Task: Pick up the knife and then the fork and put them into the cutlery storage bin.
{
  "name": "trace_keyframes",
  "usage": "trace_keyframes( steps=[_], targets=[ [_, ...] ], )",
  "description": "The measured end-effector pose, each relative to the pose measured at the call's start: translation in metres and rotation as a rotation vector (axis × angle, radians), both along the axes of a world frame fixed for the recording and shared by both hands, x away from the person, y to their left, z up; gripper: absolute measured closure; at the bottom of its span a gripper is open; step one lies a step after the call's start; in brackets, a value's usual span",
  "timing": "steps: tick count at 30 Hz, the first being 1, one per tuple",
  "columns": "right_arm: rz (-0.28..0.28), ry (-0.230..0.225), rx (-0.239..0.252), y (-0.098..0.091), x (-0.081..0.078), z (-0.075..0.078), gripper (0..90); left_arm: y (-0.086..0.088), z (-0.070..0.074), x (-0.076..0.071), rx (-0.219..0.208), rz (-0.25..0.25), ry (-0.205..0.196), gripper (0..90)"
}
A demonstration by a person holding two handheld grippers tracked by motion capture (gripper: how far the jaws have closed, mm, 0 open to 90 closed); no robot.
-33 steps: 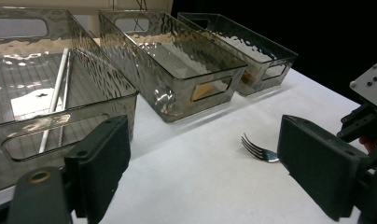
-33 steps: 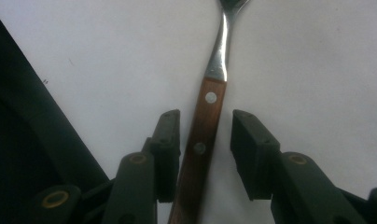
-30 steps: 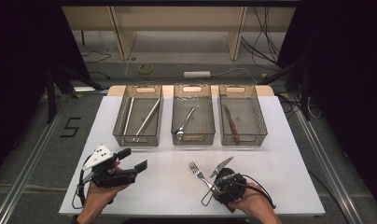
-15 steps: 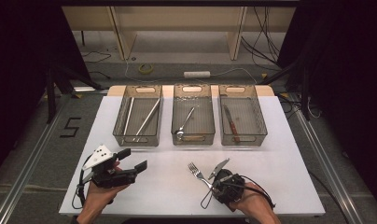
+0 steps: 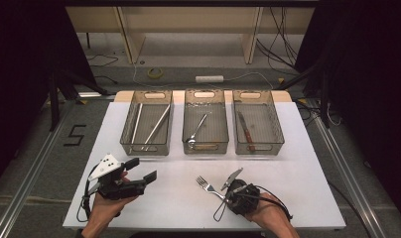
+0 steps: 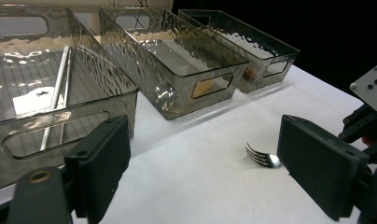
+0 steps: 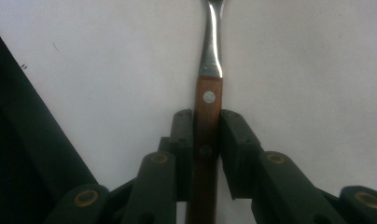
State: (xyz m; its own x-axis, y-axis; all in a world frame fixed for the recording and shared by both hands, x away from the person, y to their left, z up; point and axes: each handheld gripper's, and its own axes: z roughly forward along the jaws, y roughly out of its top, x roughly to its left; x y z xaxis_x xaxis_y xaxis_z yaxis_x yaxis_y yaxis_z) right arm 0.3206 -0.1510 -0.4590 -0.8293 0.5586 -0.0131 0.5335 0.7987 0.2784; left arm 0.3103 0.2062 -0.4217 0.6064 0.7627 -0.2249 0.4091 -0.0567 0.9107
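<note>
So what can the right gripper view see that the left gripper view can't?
The right gripper view looks close up at the fork: its brown wooden handle with a round rivet sits squeezed between the jaws of the right gripper, which have just been closing. The left gripper view instead gives the fork's prongs, three clear bins, thin metal sticks in the nearest bin, and the left gripper with its jaws wide apart and nothing between them. Both have the fork lying on the white table.
</note>
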Motion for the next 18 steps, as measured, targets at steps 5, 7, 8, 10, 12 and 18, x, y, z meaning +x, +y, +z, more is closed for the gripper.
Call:
trace_keyframes(
  steps=[5,7,8,10,12,18],
  targets=[
    [0.011,-0.005,-0.008,0.0010,-0.0001,0.0001,77.1,0.0005,-0.0001,0.0003,-0.003,0.002,0.000,17.2],
    [0.012,-0.005,-0.007,0.0010,-0.0003,0.0003,77.2,0.0006,0.0000,0.0004,-0.003,0.002,0.000,17.2],
    [0.014,-0.005,-0.005,0.0007,-0.0002,0.0003,77.3,0.0007,-0.0001,0.0005,-0.003,0.002,0.001,17.2],
    [0.013,0.000,0.000,0.0004,0.0001,0.0008,77.3,0.0007,-0.0001,0.0005,-0.004,0.001,0.001,17.2],
    [0.016,-0.004,0.006,0.0000,-0.0001,0.0008,77.4,0.0007,0.0000,0.0005,-0.004,0.001,0.000,17.2],
    [0.036,-0.012,0.012,-0.0019,0.0005,0.0043,77.5,0.0011,0.0001,-0.0001,-0.011,0.005,-0.001,17.2]
  ],
)
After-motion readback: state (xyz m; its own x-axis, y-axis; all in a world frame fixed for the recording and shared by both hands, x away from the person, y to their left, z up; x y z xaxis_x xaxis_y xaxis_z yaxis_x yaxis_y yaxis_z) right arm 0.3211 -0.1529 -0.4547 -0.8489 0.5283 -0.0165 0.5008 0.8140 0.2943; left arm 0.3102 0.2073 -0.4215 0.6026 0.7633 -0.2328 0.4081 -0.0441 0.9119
